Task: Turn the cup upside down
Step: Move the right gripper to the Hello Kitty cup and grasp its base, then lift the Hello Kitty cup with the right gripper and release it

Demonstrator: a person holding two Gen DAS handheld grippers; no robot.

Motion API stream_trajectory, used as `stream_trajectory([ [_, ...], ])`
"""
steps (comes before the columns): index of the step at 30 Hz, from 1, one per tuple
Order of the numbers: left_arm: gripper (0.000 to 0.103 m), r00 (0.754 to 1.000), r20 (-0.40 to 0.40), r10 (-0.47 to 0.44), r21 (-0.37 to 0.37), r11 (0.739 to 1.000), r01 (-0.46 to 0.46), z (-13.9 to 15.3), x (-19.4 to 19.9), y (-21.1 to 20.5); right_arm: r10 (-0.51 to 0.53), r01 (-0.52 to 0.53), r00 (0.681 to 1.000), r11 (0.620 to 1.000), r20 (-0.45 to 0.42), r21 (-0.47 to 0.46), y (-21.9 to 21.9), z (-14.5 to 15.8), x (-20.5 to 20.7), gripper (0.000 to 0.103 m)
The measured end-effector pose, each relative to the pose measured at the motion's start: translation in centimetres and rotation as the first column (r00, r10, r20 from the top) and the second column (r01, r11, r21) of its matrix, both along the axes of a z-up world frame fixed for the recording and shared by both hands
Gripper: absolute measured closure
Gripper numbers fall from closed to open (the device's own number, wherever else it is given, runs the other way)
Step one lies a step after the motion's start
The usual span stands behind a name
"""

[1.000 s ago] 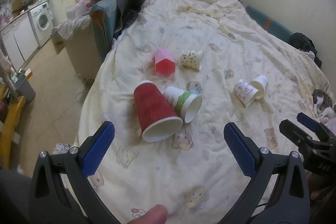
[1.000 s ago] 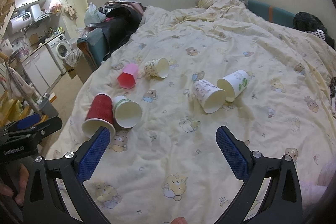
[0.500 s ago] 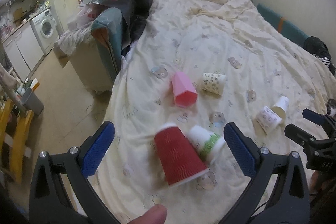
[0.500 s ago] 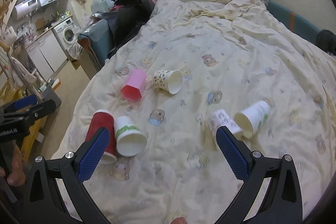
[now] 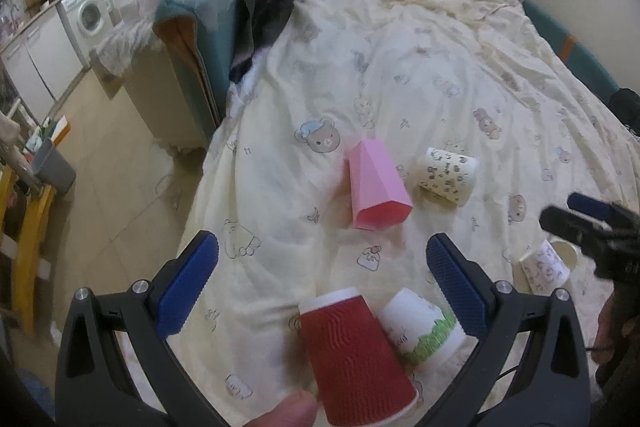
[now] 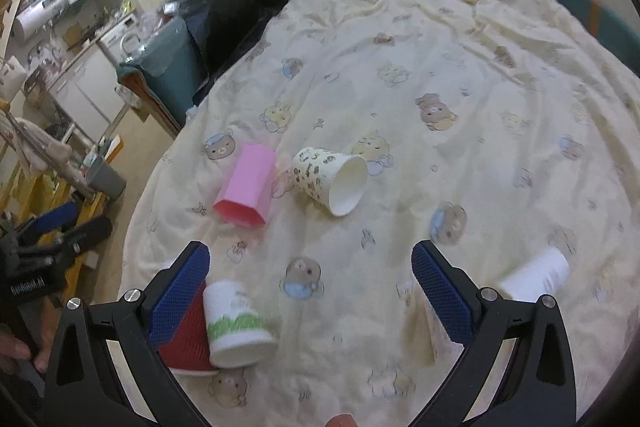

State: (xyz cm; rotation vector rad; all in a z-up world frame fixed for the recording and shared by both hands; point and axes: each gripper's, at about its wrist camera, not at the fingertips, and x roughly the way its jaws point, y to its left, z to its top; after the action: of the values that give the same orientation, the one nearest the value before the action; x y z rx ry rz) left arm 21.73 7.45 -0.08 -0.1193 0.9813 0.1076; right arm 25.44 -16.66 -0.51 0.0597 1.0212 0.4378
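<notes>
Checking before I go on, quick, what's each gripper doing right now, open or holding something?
Left gripper: open, holding nothing, with the red cup just ahead of it.
Right gripper: open, holding nothing.

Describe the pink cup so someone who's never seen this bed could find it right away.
Start at the cream bear-print quilt and look near its left edge. Several cups lie tipped over there; the pink cup lies on its side beside a spotted paper cup. It is the only pink one, with flat, faceted sides rather than round.
</notes>
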Motion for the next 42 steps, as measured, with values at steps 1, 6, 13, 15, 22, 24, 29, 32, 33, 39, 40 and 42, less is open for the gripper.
stream_trajectory([
  [1, 0.0, 1.0, -0.012, 0.001, 0.0, 1.0, -0.001, -0.5, 0.5, 0.1, 0.012, -0.012, 1.0, 1.0, -0.014, -0.008, 0.3, -0.3, 1.1, 0.0],
  [6, 0.0, 0.998, -0.069, 0.009, -0.019, 1.0, -0.01, -2.9, 2.7, 0.6, 0.144, -0.154, 0.984, 0.984, -0.109, -0.089, 3.2, -3.0, 6.8, 0.0],
  [13, 0.0, 0.994, -0.109, 0.003, -0.039, 0.999, -0.008, -5.1, 4.8, 0.7, 0.313, -0.361, 0.929, 0.882, -0.197, -0.303, 7.0, -7.8, 11.7, 0.0],
  [15, 0.0, 0.994, -0.112, -0.008, -0.029, 1.0, 0.005, -5.5, 5.2, 0.4, 0.342, -0.4, 0.913, 0.859, -0.222, -0.321, 7.4, -8.8, 12.1, 0.0],
  [22, 0.0, 0.992, -0.125, -0.017, -0.022, 1.0, 0.014, -6.5, 6.0, 0.3, 0.4, -0.486, 0.872, 0.779, -0.284, -0.396, 8.7, -12.5, 13.3, 0.0],
  [24, 0.0, 0.991, -0.13, -0.021, -0.013, 1.0, 0.02, -6.9, 6.0, 0.2, 0.399, -0.49, 0.87, 0.767, -0.29, -0.414, 8.9, -13.0, 13.5, 0.0],
  [29, 0.0, 0.99, -0.14, -0.032, 0.009, 0.999, 0.033, -7.5, 5.9, -0.1, 0.415, -0.507, 0.86, 0.758, -0.297, -0.41, 9.5, -13.4, 14.1, 0.011],
  [32, 0.0, 0.989, -0.141, -0.036, 0.009, 0.999, 0.038, -7.3, 5.8, -0.3, 0.412, -0.512, 0.856, 0.758, -0.312, -0.405, 9.3, -13.4, 14.2, 0.026],
  [33, 0.0, 0.99, -0.139, -0.038, 0.009, 0.999, 0.04, -7.2, 5.8, -0.3, 0.408, -0.508, 0.858, 0.765, -0.313, -0.395, 9.1, -13.3, 14.2, 0.026],
  [39, 0.0, 0.991, -0.129, -0.04, 0.003, 0.999, 0.041, -5.6, 4.6, -0.7, 0.385, -0.47, 0.873, 0.828, -0.3, -0.304, 7.5, -10.8, 12.4, 0.026],
  [40, 0.0, 0.991, -0.125, -0.037, -0.002, 0.999, 0.037, -5.2, 4.2, -0.7, 0.377, -0.459, 0.877, 0.84, -0.298, -0.289, 7.1, -10.2, 11.8, 0.026],
  [42, 0.0, 0.992, -0.12, -0.037, -0.007, 0.999, 0.036, -4.5, 3.5, -0.9, 0.363, -0.445, 0.882, 0.852, -0.299, -0.276, 6.7, -9.4, 10.9, 0.026],
])
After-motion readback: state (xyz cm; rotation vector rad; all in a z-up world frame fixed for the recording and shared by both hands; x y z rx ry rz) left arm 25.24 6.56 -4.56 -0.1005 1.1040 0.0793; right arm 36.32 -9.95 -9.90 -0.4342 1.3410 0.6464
